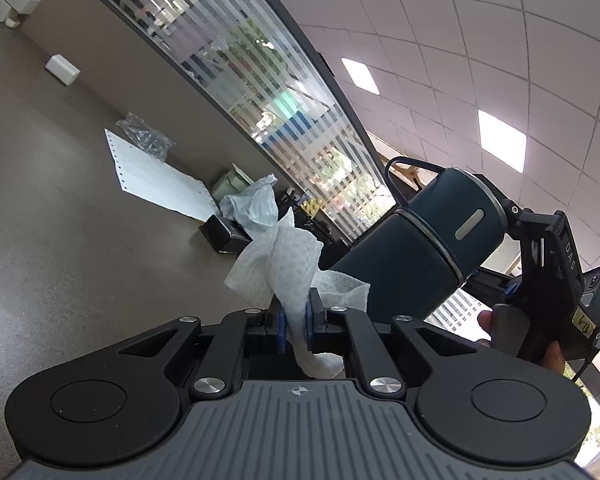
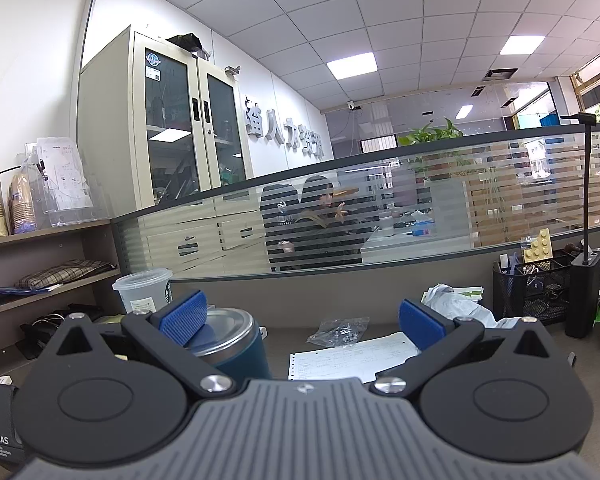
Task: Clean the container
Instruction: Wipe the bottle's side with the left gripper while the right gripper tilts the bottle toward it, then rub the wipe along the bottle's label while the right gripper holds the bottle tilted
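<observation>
My left gripper [image 1: 296, 312] is shut on a crumpled white paper towel [image 1: 284, 256] that fans out beyond its blue pads. Just past the towel is the dark teal container [image 1: 412, 248], lidded, with a wire loop handle; the towel covers its lower end. My right gripper [image 1: 511, 249], held by a hand [image 1: 556, 356], sits at the container's lid end. In the right wrist view that gripper [image 2: 302, 322] is open wide, with nothing between its pads. The container [image 2: 236, 344] shows its steel rim beside the left finger, partly hidden by it.
On the grey desk lie a printed sheet [image 2: 352, 356], a clear bag of small parts [image 2: 340, 330] and a crumpled white bag [image 2: 456, 304]. A black mesh organiser [image 2: 532, 292] stands right, a plastic cup [image 2: 144, 292] left. A striped glass partition [image 2: 380, 216] has a person behind it.
</observation>
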Tool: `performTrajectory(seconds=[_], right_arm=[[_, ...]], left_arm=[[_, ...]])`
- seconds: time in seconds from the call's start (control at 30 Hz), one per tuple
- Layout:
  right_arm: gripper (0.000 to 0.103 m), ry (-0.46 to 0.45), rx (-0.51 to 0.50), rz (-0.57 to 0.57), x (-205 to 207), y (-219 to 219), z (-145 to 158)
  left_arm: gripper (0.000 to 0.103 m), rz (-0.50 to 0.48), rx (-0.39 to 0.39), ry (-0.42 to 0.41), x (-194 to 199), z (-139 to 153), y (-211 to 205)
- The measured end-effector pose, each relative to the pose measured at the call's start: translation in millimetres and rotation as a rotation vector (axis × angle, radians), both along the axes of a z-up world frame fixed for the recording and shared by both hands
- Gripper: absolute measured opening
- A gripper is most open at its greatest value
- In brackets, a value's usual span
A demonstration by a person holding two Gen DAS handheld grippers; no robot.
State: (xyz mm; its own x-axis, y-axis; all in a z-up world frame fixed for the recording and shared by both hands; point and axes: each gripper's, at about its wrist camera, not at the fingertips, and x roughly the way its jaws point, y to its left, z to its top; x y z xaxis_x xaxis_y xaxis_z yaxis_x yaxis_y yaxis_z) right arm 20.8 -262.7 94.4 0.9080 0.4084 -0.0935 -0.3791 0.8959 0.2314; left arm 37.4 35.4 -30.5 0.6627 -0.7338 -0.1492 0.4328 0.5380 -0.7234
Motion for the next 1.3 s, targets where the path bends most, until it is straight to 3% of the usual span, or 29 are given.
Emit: performTrajectory(seconds=[0.5,1.3], right_arm=[[0.103,-0.001,-0.002,0.002,1,-2,-2],[0.103,-0.001,0.004,0.004,0,-1,-2]], left_arm=[[0.011,-0.01,-0.005,0.013,2,-3,1],[0.011,-0.004,0.064,0.094,8,-13,-2]])
